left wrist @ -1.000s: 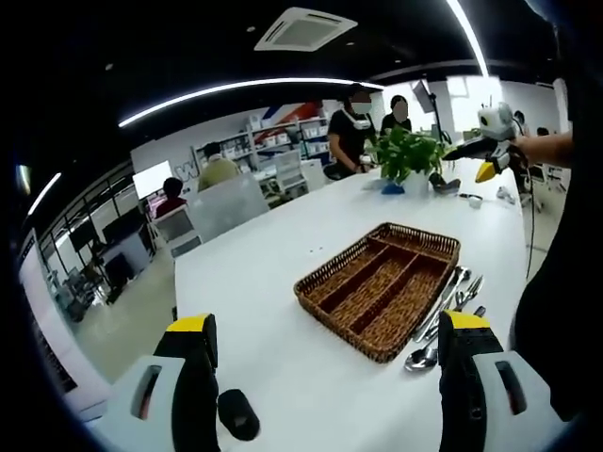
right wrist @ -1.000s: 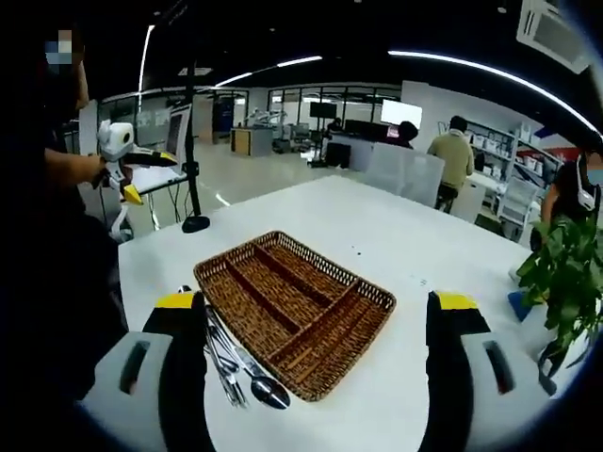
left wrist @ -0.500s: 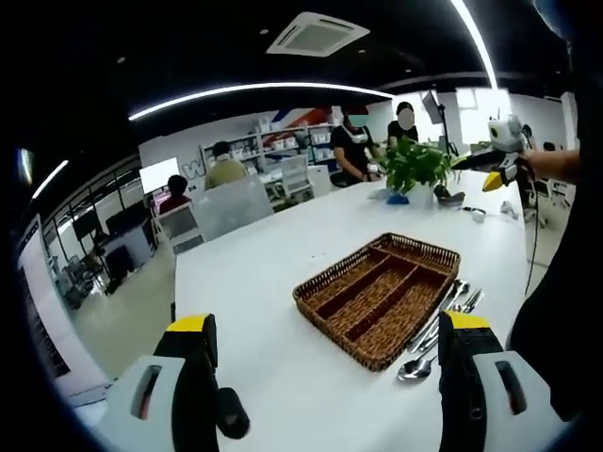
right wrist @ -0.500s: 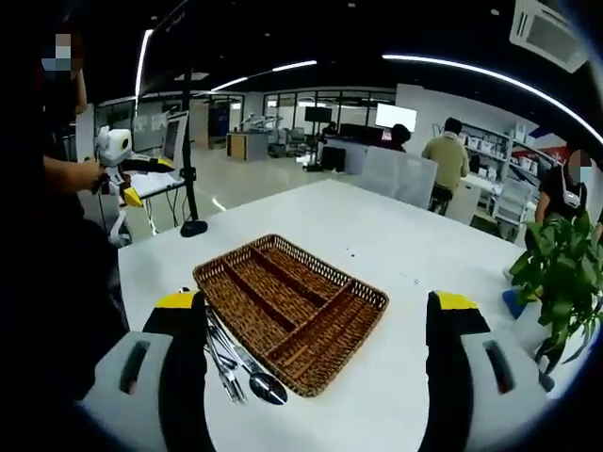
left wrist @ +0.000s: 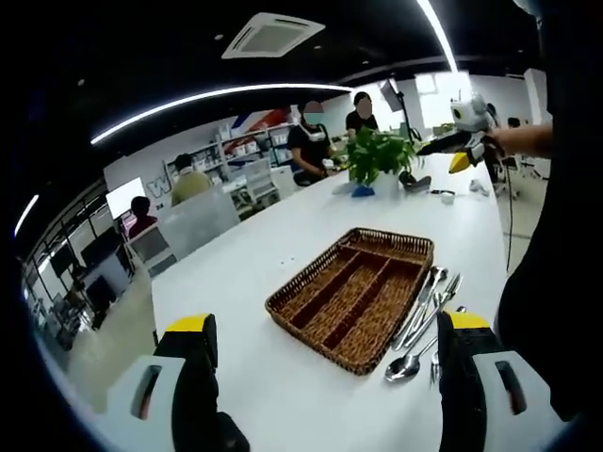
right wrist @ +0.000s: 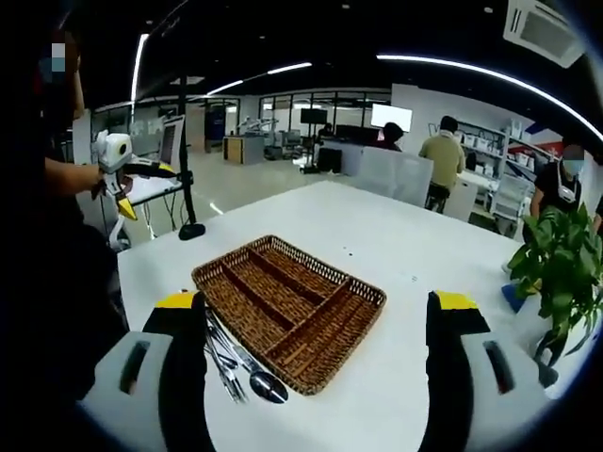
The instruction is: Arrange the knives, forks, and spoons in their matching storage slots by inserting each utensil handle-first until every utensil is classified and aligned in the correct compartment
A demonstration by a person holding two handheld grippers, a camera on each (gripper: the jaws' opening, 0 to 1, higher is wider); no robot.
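A brown wicker cutlery tray (left wrist: 350, 294) (right wrist: 288, 307) with long compartments lies on the white table (left wrist: 283, 254) (right wrist: 396, 264), and nothing lies in it. Beside its long side lies a loose heap of metal spoons, forks and knives (left wrist: 421, 320) (right wrist: 236, 363). My left gripper (left wrist: 325, 377) hangs open above the table's near edge, short of the tray. My right gripper (right wrist: 320, 372) is open too, its jaws standing wide on either side of the tray's near end. In each view the other gripper (left wrist: 462, 141) (right wrist: 118, 155) shows far off in a person's hand.
A potted green plant (left wrist: 372, 155) (right wrist: 556, 273) stands at the table's far end with small objects near it. A black stand (right wrist: 188, 160) rises at a table corner. Several people and desks fill the office behind. A person's dark body borders both views.
The left view has shifted and tilted, bringing the tray lower and leftward in the picture. The right view has barely moved. Tray and cutlery lie where they were.
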